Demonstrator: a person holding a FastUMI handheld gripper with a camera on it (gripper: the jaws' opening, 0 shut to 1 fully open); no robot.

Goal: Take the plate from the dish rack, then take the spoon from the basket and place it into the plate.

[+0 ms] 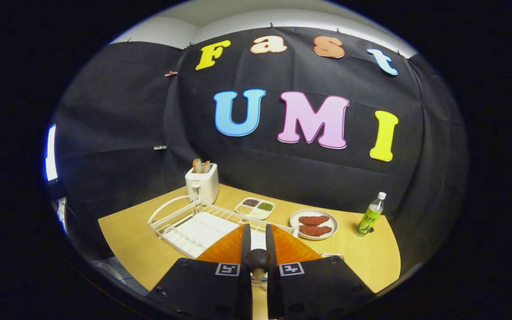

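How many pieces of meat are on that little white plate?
2. Both lie on the white plate beyond the fingers, between the dish rack and the green bottle: one piece farther back, the other piece nearer. None seems hidden.

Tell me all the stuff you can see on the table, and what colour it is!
table: one, yellow-tan wood, under everything
dish rack: one, white wire, just beyond the fingers
toaster: one, white, bread slices sticking out, behind the rack
divided tray: one, white, holding dark, green and pale bits, beyond the rack
white plate: one, two reddish-brown pieces on it, beside the tray
bottle: one, green with white cap, past the white plate
orange plate: one, see-through orange, between the fingers
gripper: one, black, fingers closed on the orange plate
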